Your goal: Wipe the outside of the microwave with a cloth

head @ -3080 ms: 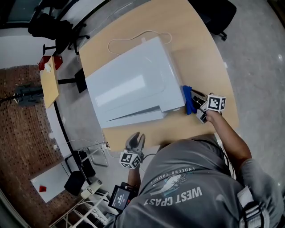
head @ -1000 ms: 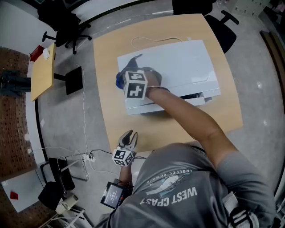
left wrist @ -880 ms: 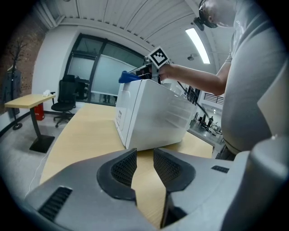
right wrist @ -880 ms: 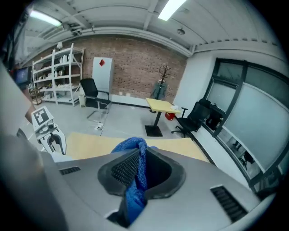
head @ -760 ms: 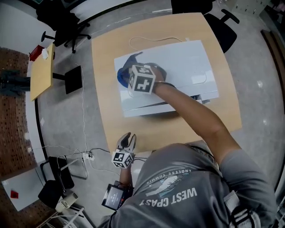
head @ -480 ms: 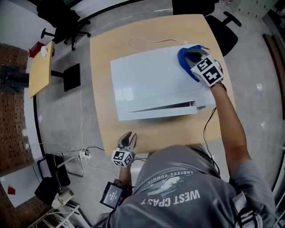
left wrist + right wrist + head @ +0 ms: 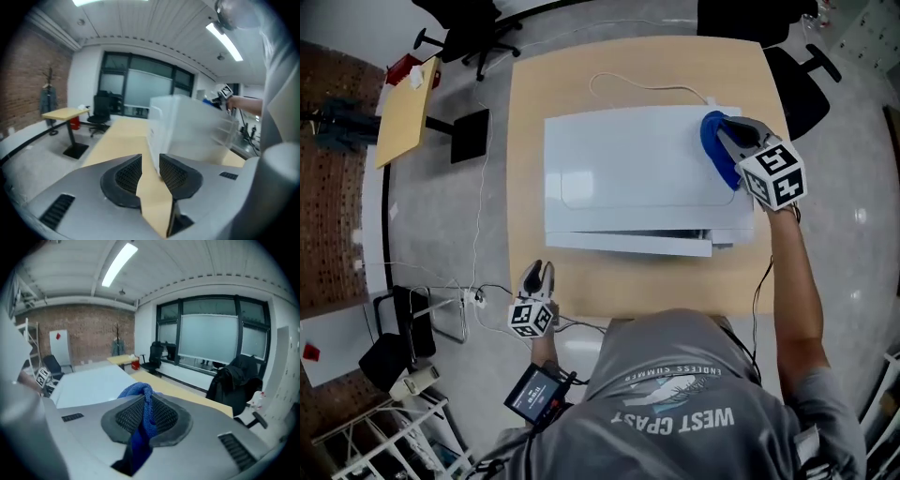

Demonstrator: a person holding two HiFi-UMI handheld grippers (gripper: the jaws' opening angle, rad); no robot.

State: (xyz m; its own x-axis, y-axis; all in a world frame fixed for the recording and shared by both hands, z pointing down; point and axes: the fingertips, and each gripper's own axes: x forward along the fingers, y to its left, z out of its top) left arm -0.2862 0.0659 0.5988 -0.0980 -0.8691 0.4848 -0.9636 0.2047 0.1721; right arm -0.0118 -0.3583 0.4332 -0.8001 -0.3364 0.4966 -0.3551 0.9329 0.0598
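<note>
The right tool (image 7: 729, 137) clenches the blue terry cloth (image 7: 712, 152) on top of the boxy white microwave (image 7: 628, 173), at its right end. The left tool (image 7: 535, 278) hangs empty, slightly parted, off the wooden worktop (image 7: 525, 141). Unbraced, the microwave may slide under hard wiping.

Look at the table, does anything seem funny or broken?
The microwave has a door that looks slightly ajar: the front panel angles away from the body, with a dark gap at its right end. Nothing seems spilled or broken. The blue cloth is pinched in the right tool at the microwave's top right edge.
</note>
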